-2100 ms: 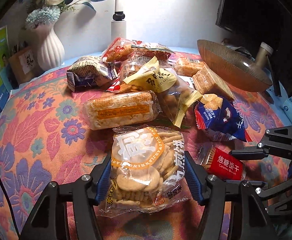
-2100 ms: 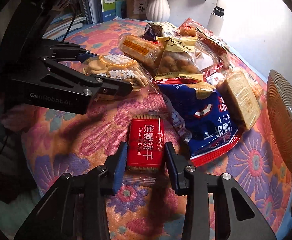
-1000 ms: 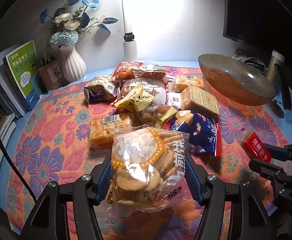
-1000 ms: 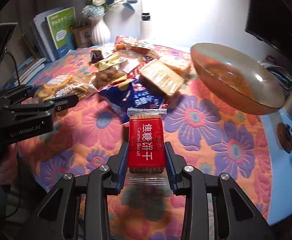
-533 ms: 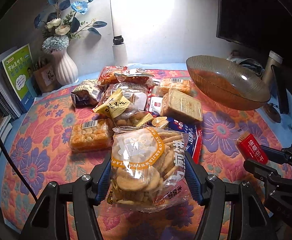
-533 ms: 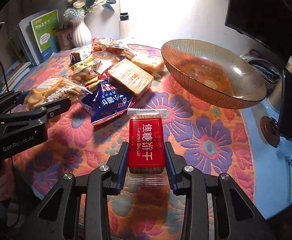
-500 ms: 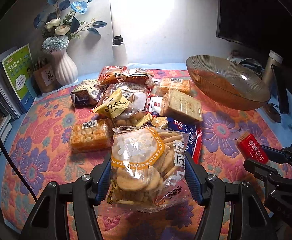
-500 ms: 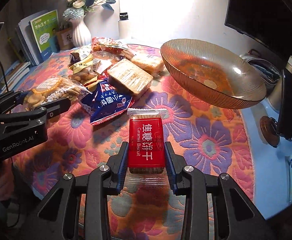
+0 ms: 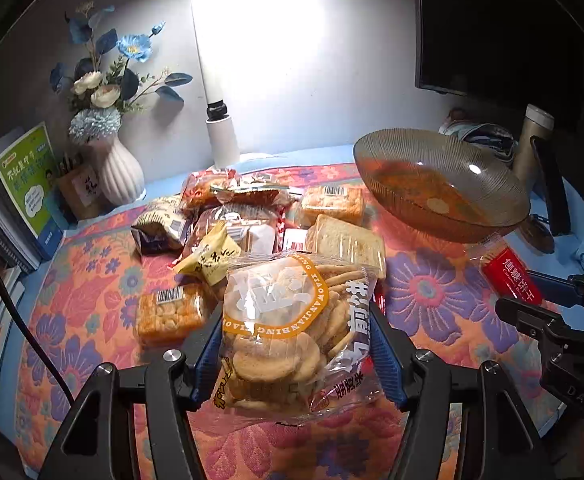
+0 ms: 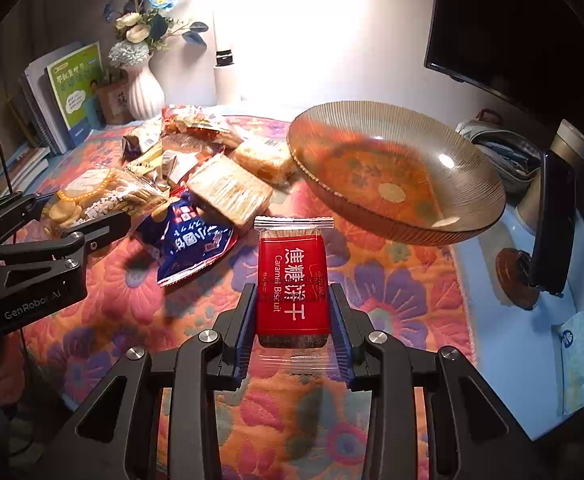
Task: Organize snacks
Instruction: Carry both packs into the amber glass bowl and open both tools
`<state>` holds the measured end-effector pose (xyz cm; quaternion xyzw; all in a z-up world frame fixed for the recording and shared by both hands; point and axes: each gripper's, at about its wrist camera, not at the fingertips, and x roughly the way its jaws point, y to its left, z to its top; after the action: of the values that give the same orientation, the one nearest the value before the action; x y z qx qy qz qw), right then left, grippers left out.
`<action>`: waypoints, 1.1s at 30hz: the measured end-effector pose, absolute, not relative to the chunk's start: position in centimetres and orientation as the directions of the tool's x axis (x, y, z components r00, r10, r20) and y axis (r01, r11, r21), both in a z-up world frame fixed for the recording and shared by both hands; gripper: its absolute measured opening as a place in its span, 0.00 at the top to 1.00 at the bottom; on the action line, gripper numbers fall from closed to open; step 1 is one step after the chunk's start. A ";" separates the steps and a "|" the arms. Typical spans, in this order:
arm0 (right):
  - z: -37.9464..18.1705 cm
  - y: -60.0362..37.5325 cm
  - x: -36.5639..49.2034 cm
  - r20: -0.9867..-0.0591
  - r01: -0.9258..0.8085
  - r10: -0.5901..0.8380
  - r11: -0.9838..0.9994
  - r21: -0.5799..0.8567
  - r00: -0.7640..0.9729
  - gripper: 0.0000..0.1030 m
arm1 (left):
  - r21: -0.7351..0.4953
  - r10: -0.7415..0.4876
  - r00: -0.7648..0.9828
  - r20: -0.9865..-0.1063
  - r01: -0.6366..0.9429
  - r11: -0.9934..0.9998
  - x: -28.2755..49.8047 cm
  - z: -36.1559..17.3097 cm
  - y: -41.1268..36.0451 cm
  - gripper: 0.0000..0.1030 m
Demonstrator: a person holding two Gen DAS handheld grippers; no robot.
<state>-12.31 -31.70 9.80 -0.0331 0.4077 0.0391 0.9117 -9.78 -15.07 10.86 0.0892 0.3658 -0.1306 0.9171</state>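
My left gripper (image 9: 296, 344) is shut on a clear bag of round biscuits (image 9: 292, 320) with an orange band, held above the floral cloth; it also shows in the right wrist view (image 10: 95, 196). My right gripper (image 10: 292, 320) is shut on a red caramel biscuit packet (image 10: 292, 284), held in the air in front of the amber ribbed glass bowl (image 10: 396, 176). The packet (image 9: 510, 276) and bowl (image 9: 440, 188) show at the right of the left wrist view. A pile of snack packs (image 9: 251, 216) lies left of the bowl.
A blue snack bag (image 10: 191, 240) and a wrapped toast pack (image 10: 231, 192) lie near the bowl. A white vase with flowers (image 9: 115, 168), books (image 9: 23, 188) and a lamp post (image 9: 221, 136) stand at the back. A phone on a stand (image 10: 552, 216) is at the right edge.
Both grippers have risen a little and moved slightly nearer the bowl with their snacks still held. The bowl looms slightly larger in the right wrist view.
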 end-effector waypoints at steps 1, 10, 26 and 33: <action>10.2 -32.1 -12.1 -0.738 -0.093 0.038 0.995 -0.034 0.674 0.68 | 0.072 -0.181 0.703 -0.688 0.314 0.947 -9.5 11.4 -15.5 0.39; 13.3 -36.1 -9.0 -0.697 0.036 -0.073 0.997 -0.068 0.713 0.68 | 0.074 -0.244 0.721 -0.648 0.378 0.923 -5.0 15.1 -19.9 0.39; 11.9 -42.2 -4.4 -0.736 0.210 -0.148 0.978 -0.008 0.661 0.68 | 0.008 -0.297 0.626 -0.721 0.437 0.900 2.5 13.0 -28.2 0.39; 11.2 -42.9 -2.9 -0.745 0.216 -0.148 0.976 -0.005 0.650 0.62 | 0.014 -0.293 0.620 -0.728 0.441 0.898 4.1 12.2 -29.4 0.36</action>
<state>-2.93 -42.90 11.23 0.0420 0.4058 -0.1002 0.9075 4.08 -29.45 12.24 0.0961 0.3846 -0.2049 0.8949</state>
